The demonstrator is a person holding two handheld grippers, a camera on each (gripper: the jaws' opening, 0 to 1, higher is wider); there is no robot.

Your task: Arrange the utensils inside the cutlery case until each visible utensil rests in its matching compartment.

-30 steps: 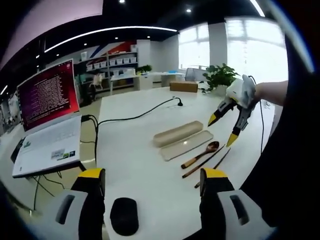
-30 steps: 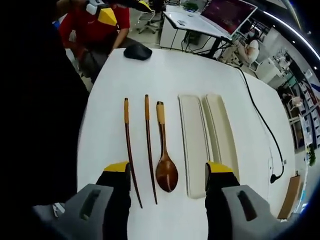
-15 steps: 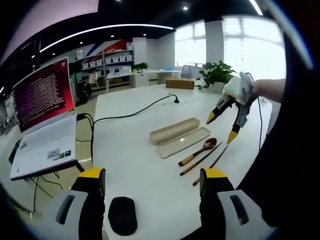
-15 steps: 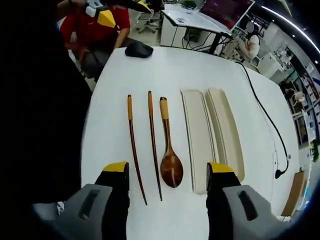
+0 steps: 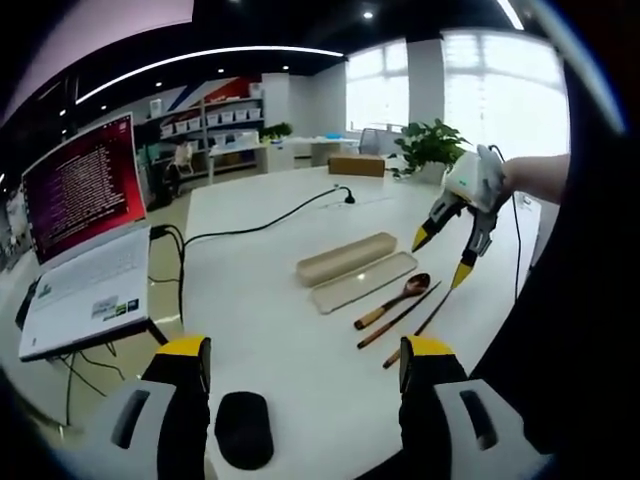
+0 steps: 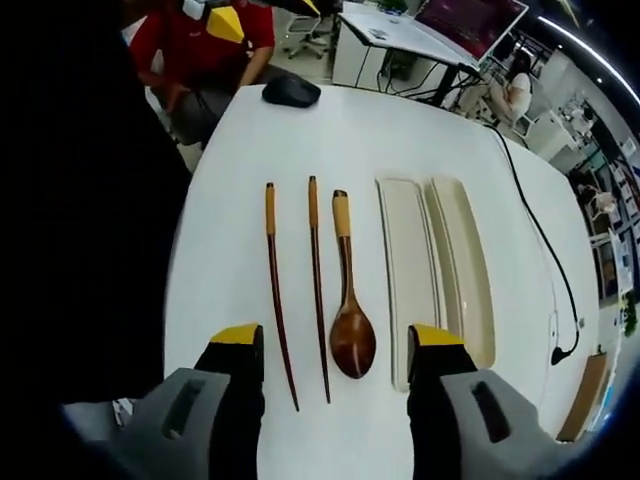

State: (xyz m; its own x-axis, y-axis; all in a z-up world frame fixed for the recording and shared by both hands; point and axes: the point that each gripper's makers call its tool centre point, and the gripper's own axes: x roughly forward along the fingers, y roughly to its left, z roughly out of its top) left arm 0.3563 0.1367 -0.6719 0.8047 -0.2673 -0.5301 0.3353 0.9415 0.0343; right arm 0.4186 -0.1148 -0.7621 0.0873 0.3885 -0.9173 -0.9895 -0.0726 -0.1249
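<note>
Right gripper view: the right gripper (image 6: 335, 360) is held above the white table (image 6: 300, 140), jaws spread, nothing between them. Straight ahead of the jaws lie two chopsticks (image 6: 275, 285) (image 6: 318, 280) and a wooden spoon (image 6: 350, 300), side by side and parallel, not touching. Long axes run away from the jaws; spoon bowl and chopstick tips are at the near end, yellow-wrapped handles at the far end. Just beside the spoon, on the far side from the chopsticks, the cutlery case (image 6: 408, 270) lies open, with its lid (image 6: 462, 270) alongside, both parallel to the utensils. Nothing is in the case yet.

Left gripper view: the left gripper (image 5: 305, 365) is held back near the table edge, jaws spread and empty, a black mouse (image 5: 243, 430) between them. The utensils are well apart from it, so the right gripper is judged nearer for the first pick, probably the spoon.

A laptop (image 5: 85, 260) screen shows text, too small to be read. No brands legible.
</note>
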